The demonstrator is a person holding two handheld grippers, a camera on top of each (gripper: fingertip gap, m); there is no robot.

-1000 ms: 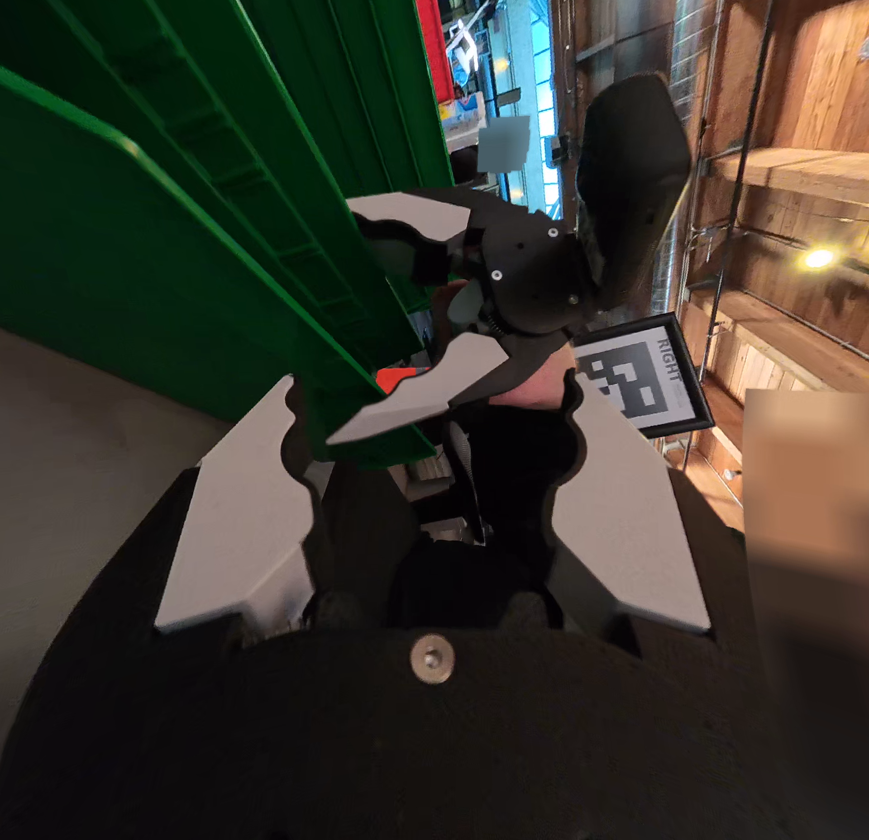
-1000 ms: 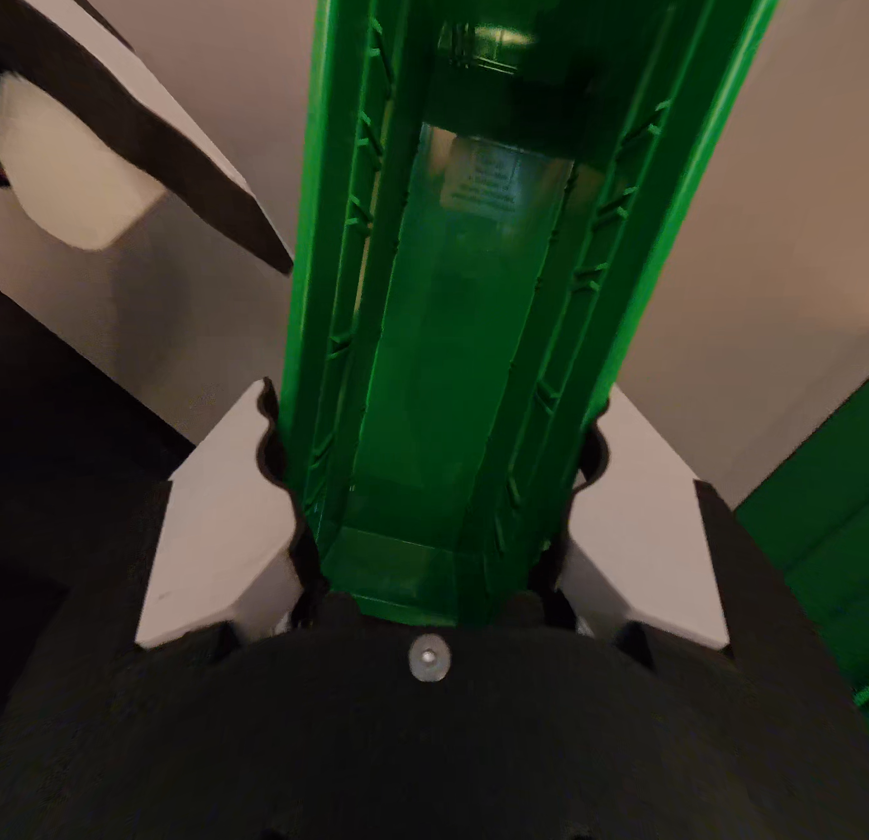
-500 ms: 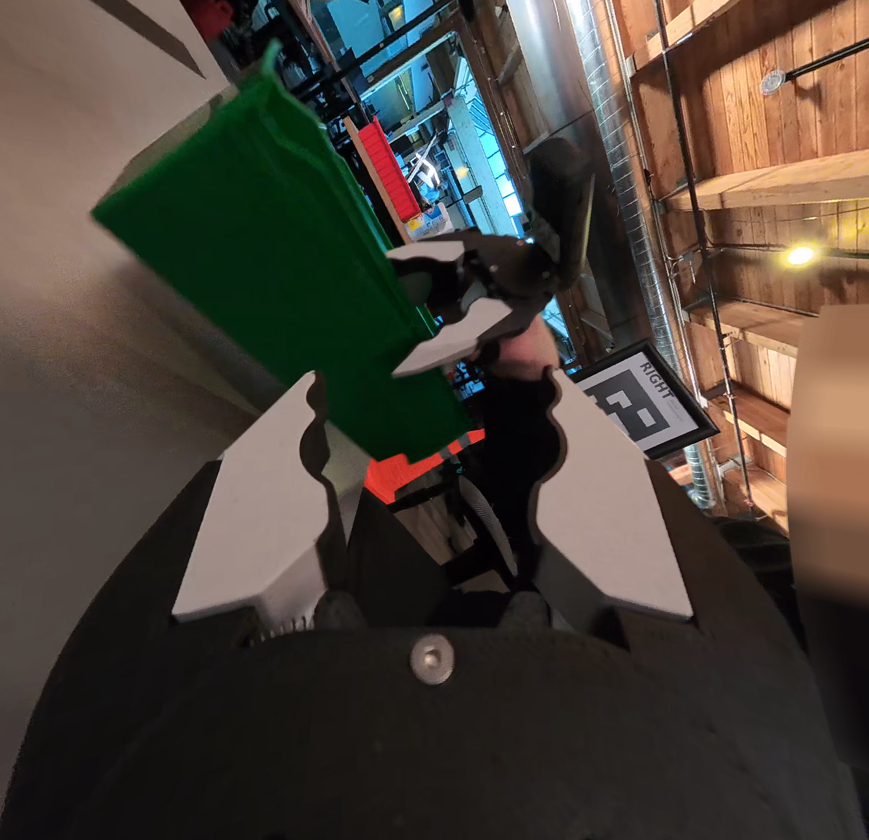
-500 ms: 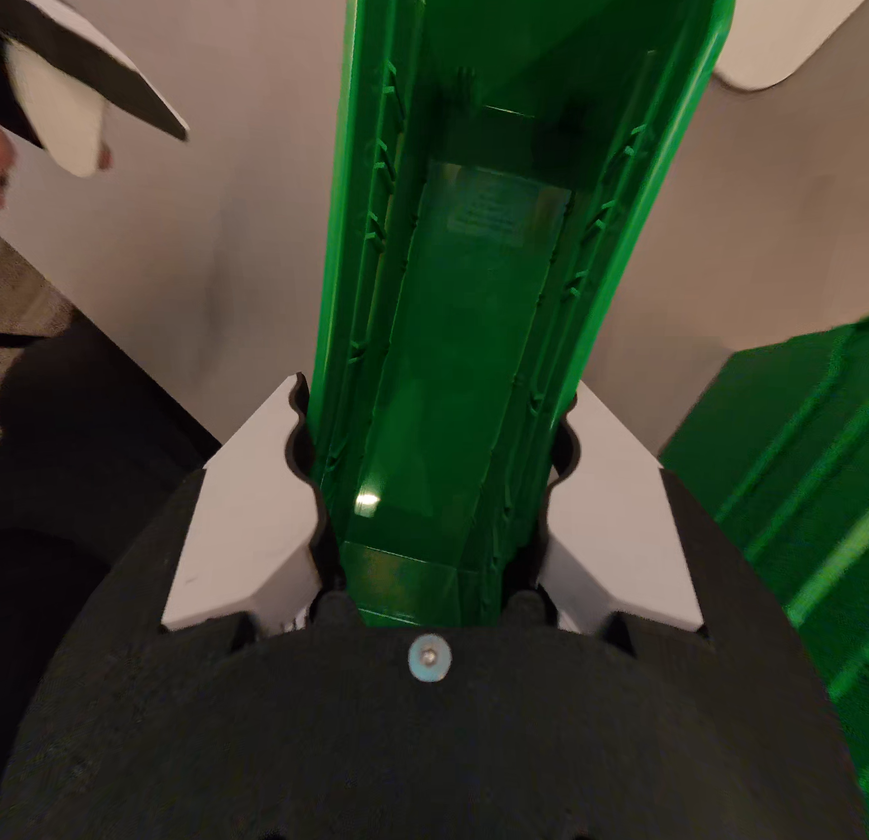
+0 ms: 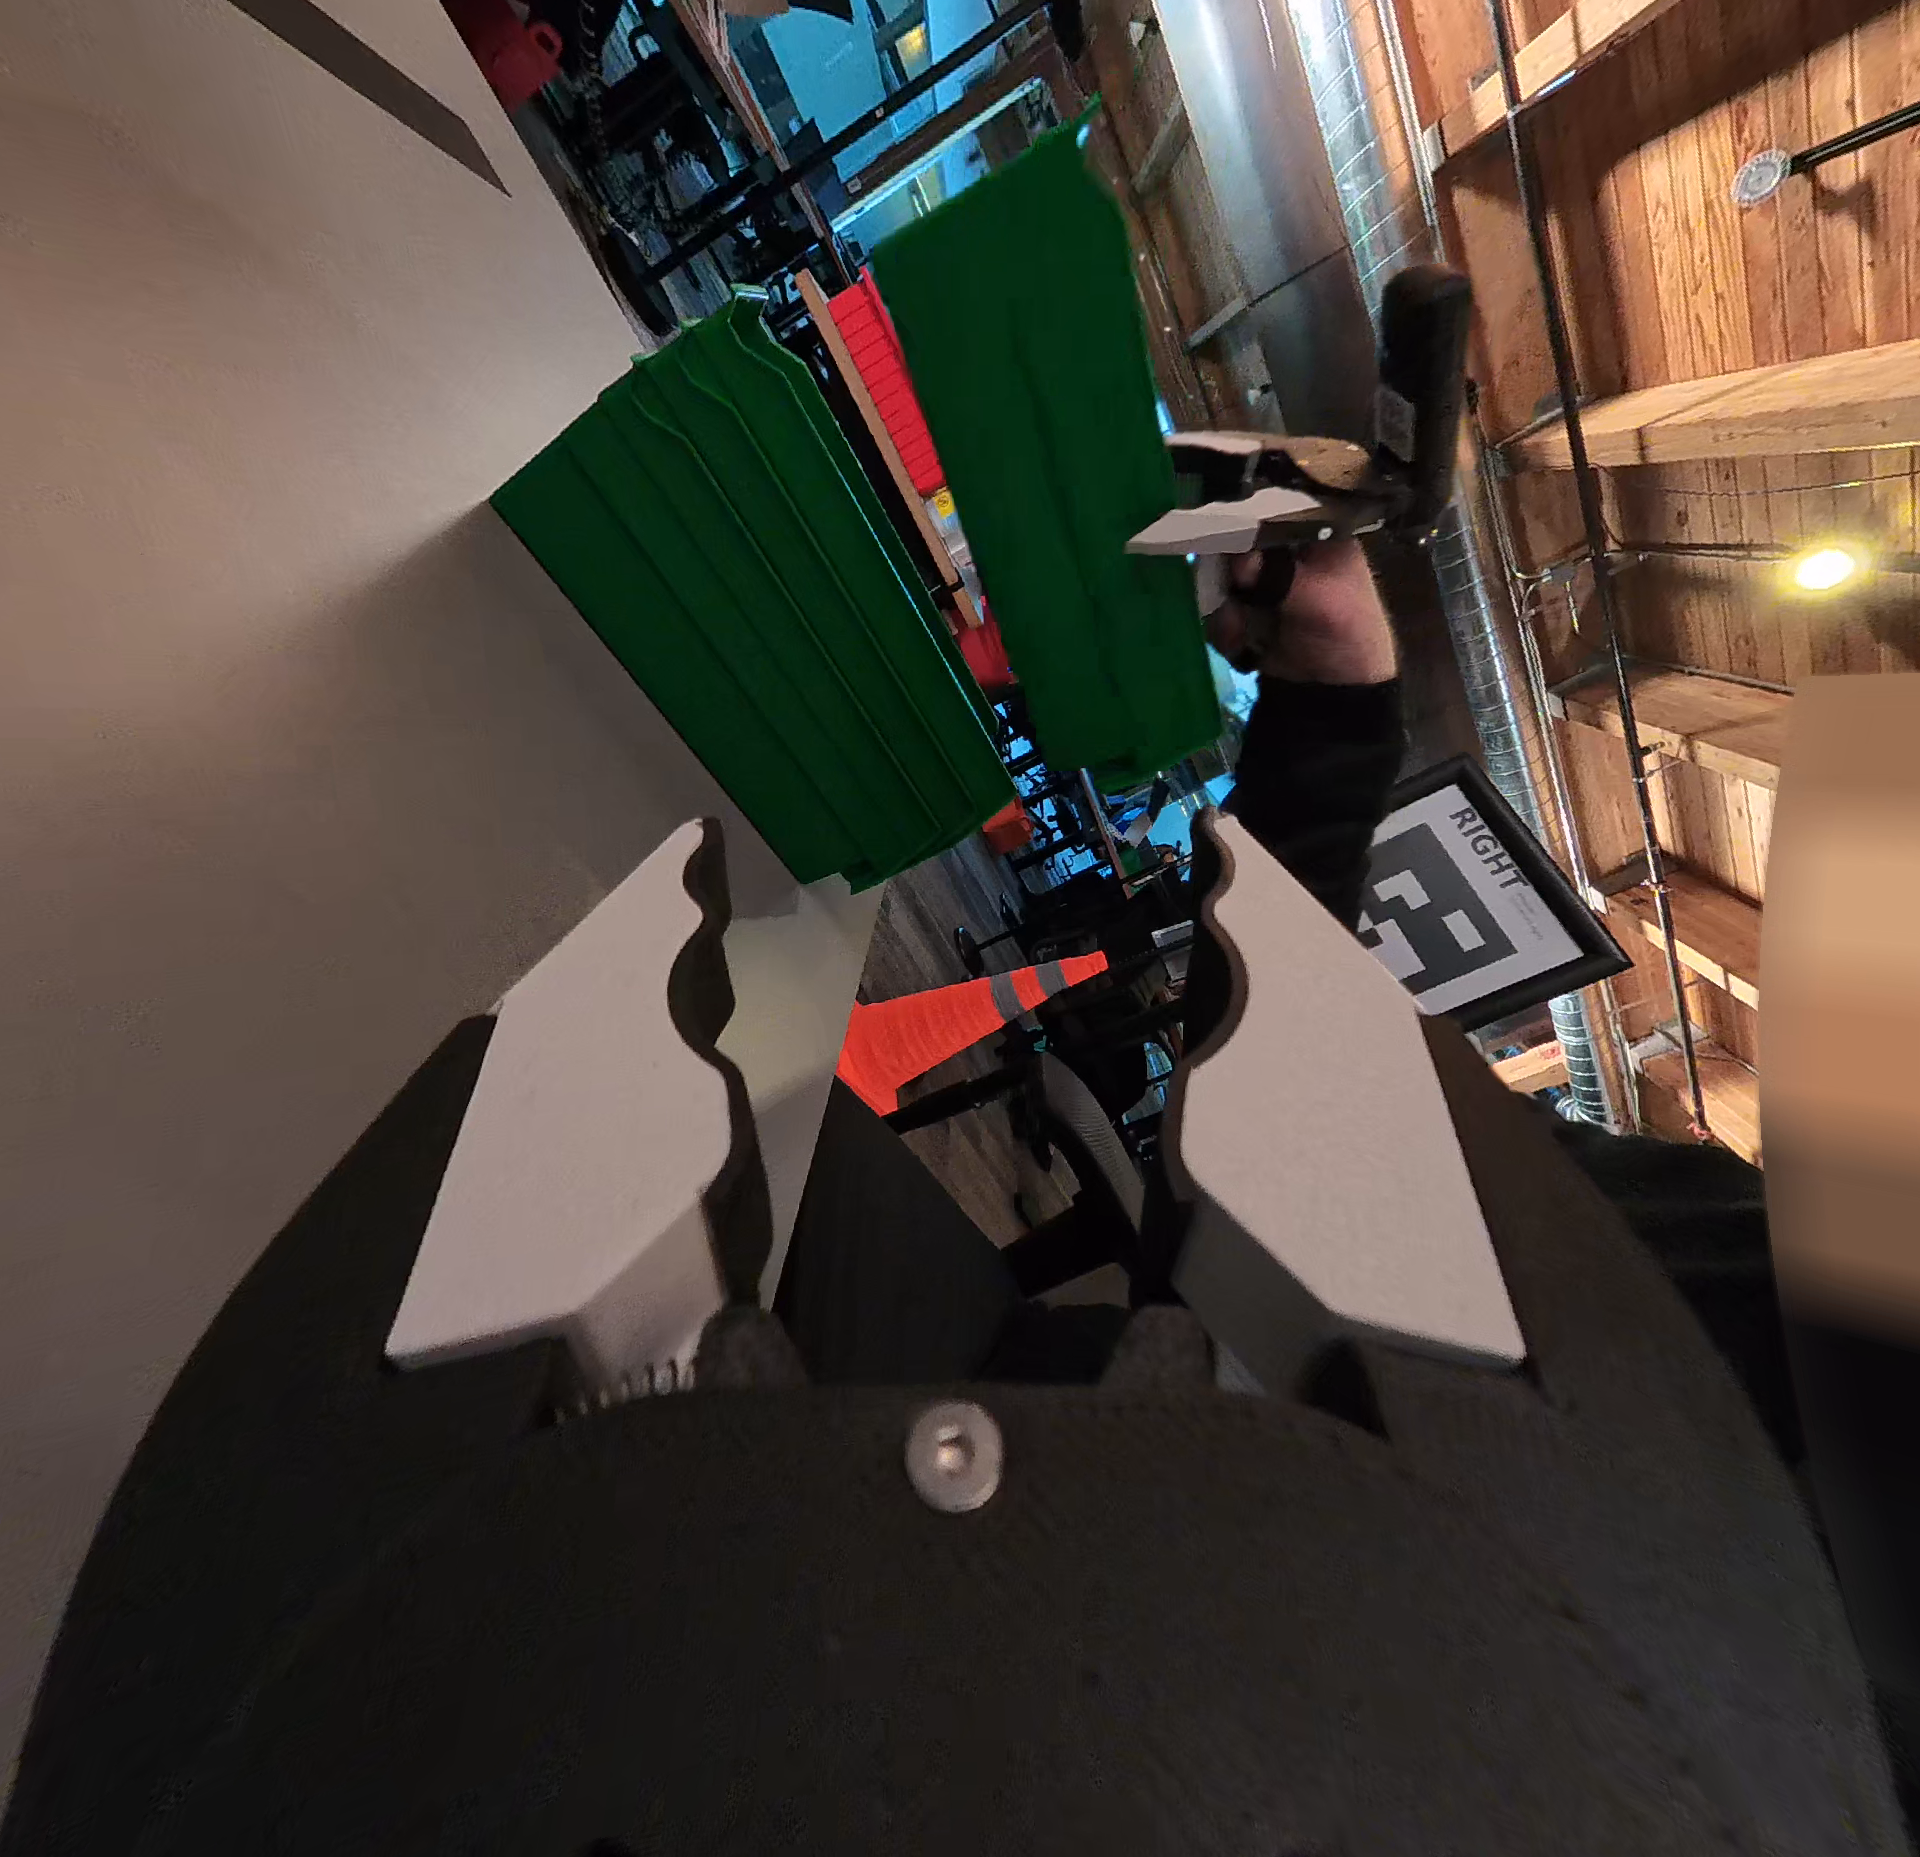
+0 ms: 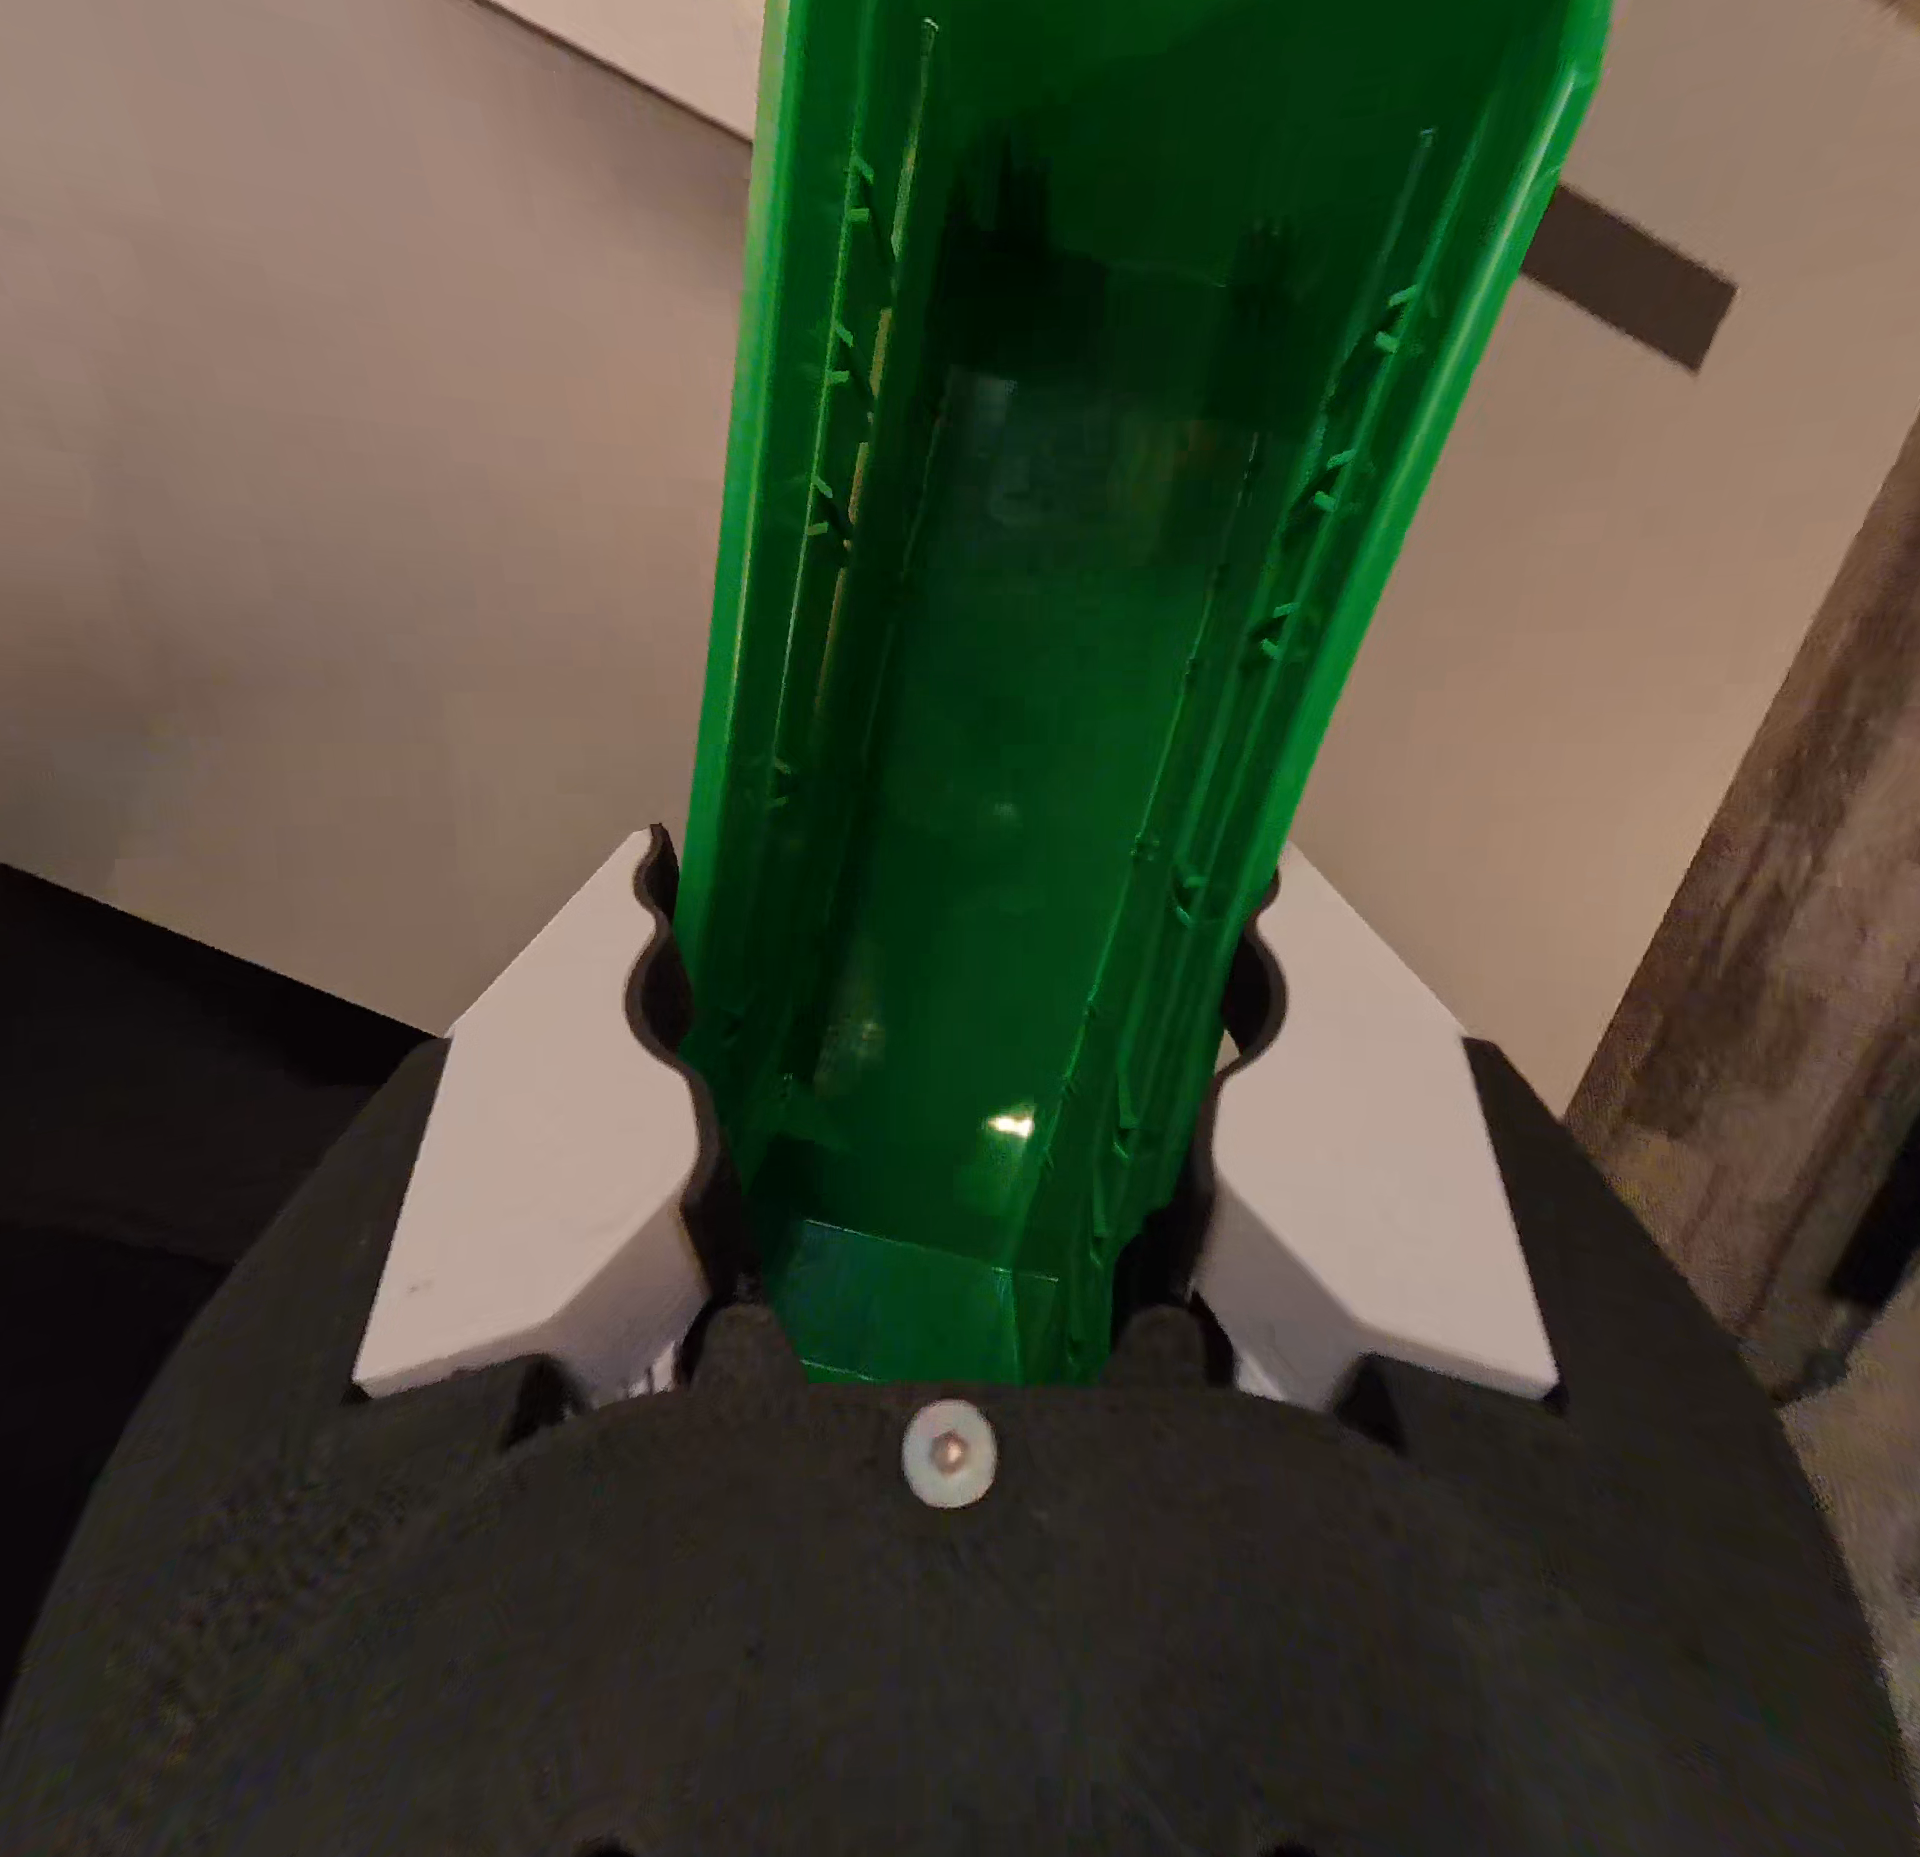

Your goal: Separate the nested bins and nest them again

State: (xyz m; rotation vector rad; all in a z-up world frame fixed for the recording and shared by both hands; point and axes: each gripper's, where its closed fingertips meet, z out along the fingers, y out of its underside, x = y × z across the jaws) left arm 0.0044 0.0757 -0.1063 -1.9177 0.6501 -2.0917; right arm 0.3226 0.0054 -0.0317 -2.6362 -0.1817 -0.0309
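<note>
Worktop — pale and broad — fills the whole nine-o'clock side of the left wrist view, which is rolled onto its side. Against it, near the middle of that view, lies a nested stack of green bins, their rims stepped one behind the next. Just toward three o'clock of the stack, apart from it and clear of the worktop, hangs the single green bin, held at its three-o'clock edge by the right gripper, with a person's hand and dark sleeve below it.

In the right wrist view the same single bin runs from six o'clock to twelve, open side facing the camera, its near end wall wedged deep between the right gripper's jaws, which are clamped on both side walls.

The left gripper has its jaws spread wide with nothing between them, the nested stack just beyond its nine-o'clock fingertip.

An orange traffic cone shows between those jaws — well behind them — and a framed marker board sits at three o'clock.
</note>
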